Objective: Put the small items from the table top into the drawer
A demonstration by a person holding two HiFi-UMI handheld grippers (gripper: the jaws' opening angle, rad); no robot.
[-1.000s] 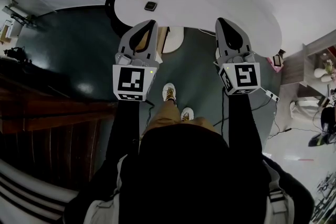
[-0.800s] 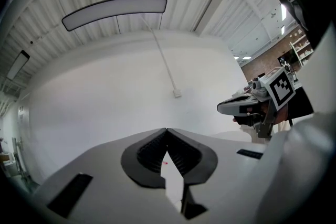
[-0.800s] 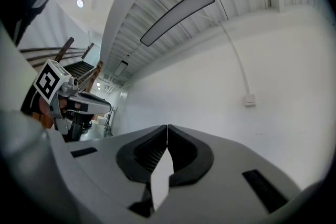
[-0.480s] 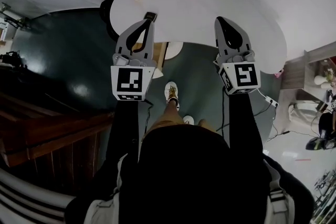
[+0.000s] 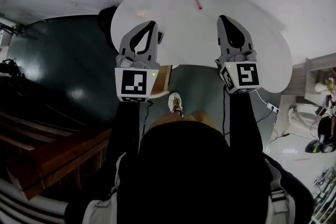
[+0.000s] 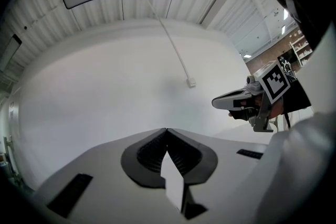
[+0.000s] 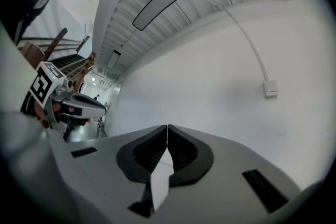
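Step in hand, as judged: reaching over the table to make a first pick.

Left claw (image 5: 153, 23) and right claw (image 5: 222, 19) are both closed with nothing between the jaws. They are held level above the near part of the white table (image 5: 262, 55).

To do this well, one claw should open before it descends, then straddle a single item squarely.

- **Small dark item** (image 5: 159, 36): just right of the left claw, partly hidden by it.
- **Pale item** (image 5: 139, 12): farther off, to the left.
- **Red pen** (image 5: 198, 1): farthest, between the two claws.

Drawer not identified.
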